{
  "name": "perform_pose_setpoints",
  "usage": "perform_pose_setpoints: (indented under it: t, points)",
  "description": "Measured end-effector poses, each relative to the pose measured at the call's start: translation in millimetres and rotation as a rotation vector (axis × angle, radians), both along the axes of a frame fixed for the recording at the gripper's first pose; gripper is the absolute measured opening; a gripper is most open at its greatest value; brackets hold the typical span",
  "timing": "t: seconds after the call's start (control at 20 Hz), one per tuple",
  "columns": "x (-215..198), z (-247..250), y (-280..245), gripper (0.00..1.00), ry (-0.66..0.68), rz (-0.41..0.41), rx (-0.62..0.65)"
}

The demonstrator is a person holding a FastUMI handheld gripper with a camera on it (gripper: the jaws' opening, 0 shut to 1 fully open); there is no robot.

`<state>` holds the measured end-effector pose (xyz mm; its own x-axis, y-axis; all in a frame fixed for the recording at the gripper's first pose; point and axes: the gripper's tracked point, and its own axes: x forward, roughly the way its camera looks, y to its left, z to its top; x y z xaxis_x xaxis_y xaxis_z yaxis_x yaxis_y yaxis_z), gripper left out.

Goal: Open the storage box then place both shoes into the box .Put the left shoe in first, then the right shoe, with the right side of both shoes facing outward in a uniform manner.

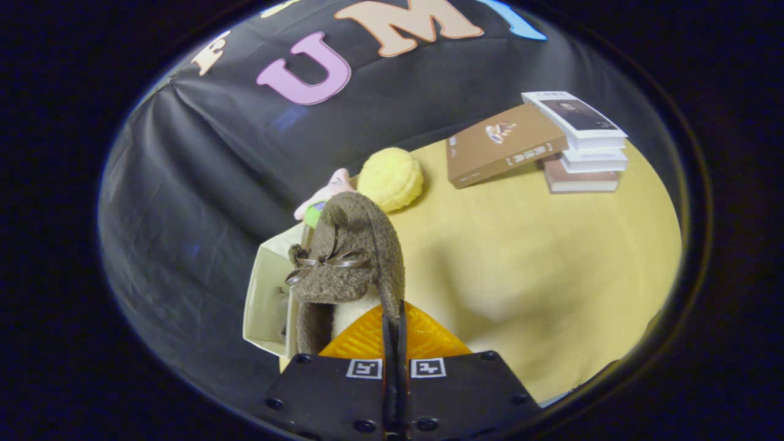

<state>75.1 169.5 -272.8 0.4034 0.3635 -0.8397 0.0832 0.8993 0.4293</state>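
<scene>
A fuzzy brown shoe (352, 257) with a small brown ribbon bow hangs lifted above the yellow table (539, 257). My gripper (393, 324) is shut on the shoe's collar edge, both fingers pressed tight together on it. The shoe's pale lining shows just below the bow. Left of the shoe, partly hidden behind it, stands the open white storage box (266, 294); something dark shows inside it, too hidden to tell what.
A round yellow plush (390, 179) and a pink toy (334, 187) lie beyond the shoe. Farther right a brown book (499, 144) leans on a stack of books (585, 150). The table's left edge runs beside the box, against the black cloth wall.
</scene>
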Motion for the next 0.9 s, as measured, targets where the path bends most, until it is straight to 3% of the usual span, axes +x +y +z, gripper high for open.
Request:
perform_pose_setpoints:
  t: [0.5,0.9]
  points:
    - [15,6,147,0.03,-0.019,0.049,0.034]
    - [6,-41,190,0.03,0.022,0.051,-0.089]
